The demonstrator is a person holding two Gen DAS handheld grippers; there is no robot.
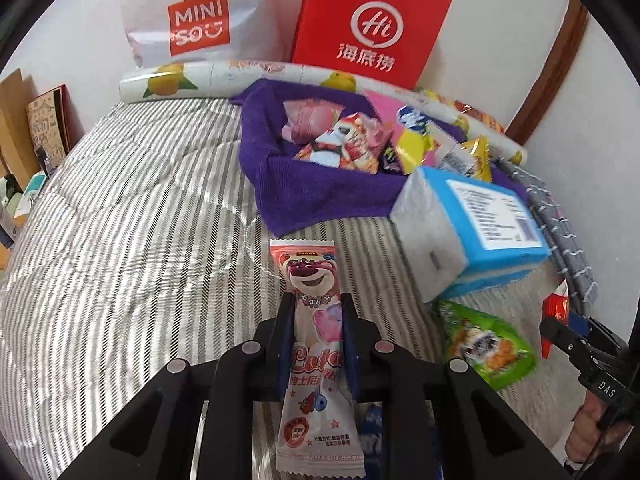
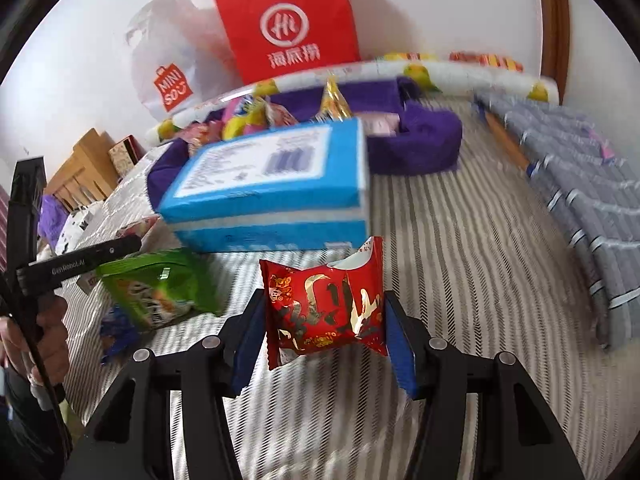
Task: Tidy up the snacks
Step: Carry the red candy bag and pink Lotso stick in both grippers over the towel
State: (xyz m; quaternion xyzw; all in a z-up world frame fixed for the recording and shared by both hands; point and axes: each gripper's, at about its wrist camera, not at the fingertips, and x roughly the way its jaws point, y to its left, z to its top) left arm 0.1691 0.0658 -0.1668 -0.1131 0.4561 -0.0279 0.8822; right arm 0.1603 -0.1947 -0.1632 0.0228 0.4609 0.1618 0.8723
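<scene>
My left gripper (image 1: 317,300) is shut on a long pink Lotso bear snack packet (image 1: 316,344) and holds it above the striped bedspread (image 1: 140,220). My right gripper (image 2: 325,300) is shut on a red foil snack packet (image 2: 326,308), held above the bed. A purple cloth basket (image 1: 320,188) behind holds several snack packets (image 1: 340,144); it also shows in the right wrist view (image 2: 416,148). A green snack packet (image 1: 486,340) lies on the bed between the grippers, and shows in the right wrist view (image 2: 160,288). The right gripper shows at the left view's right edge (image 1: 576,340).
A blue tissue pack (image 1: 472,228) lies in front of the basket, also in the right wrist view (image 2: 276,188). A red paper bag (image 1: 368,20), a white Miniso bag (image 1: 192,20) and a lemon-print roll (image 1: 168,80) stand at the wall. Folded grey cloth (image 2: 580,184) lies right.
</scene>
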